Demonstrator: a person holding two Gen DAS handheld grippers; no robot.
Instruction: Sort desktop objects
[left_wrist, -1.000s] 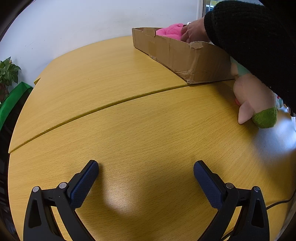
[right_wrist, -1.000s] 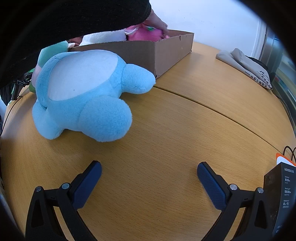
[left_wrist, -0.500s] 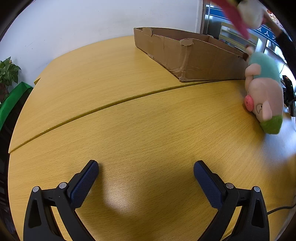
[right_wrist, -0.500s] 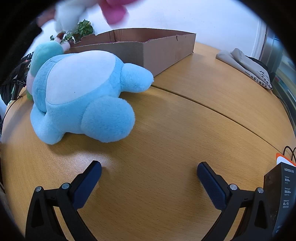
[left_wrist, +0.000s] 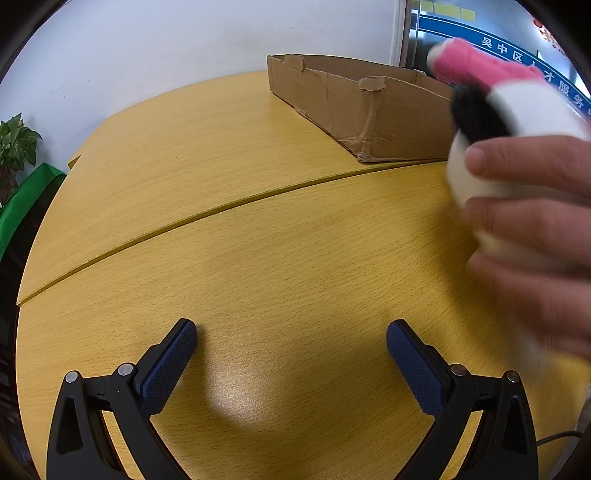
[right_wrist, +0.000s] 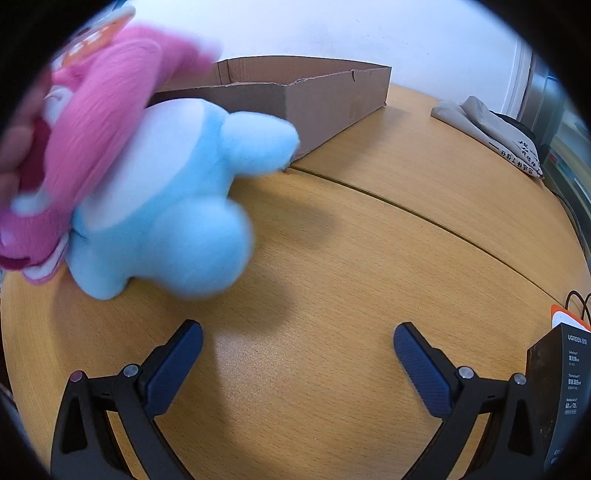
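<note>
A blue plush toy (right_wrist: 162, 206) with a white belly lies on the wooden table (right_wrist: 332, 295) in the left half of the right wrist view, ahead of and to the left of the right gripper (right_wrist: 297, 350), not touching it. Its nearest rounded limb sits just above the gripper's left finger in the frame. A pink plush toy (right_wrist: 85, 147), blurred, fills the upper left of that view and overlaps the blue one. Behind both stands an open cardboard box (right_wrist: 325, 96) at upper centre. The right gripper is spread wide with nothing between its blue pads. A folded grey cloth (right_wrist: 487, 129) lies at upper right and a dark product box (right_wrist: 557, 391) stands at the lower right edge. In the left wrist view, the left gripper (left_wrist: 291, 349) is likewise spread wide and empty over bare table, while a bare hand (left_wrist: 535, 229), blurred, holds a pink, white and black plush (left_wrist: 495, 103) at the right edge, up and right of the gripper. The cardboard box (left_wrist: 369, 110) sits at upper centre right, and a potted plant (left_wrist: 14, 147) shows at the left edge.
</note>
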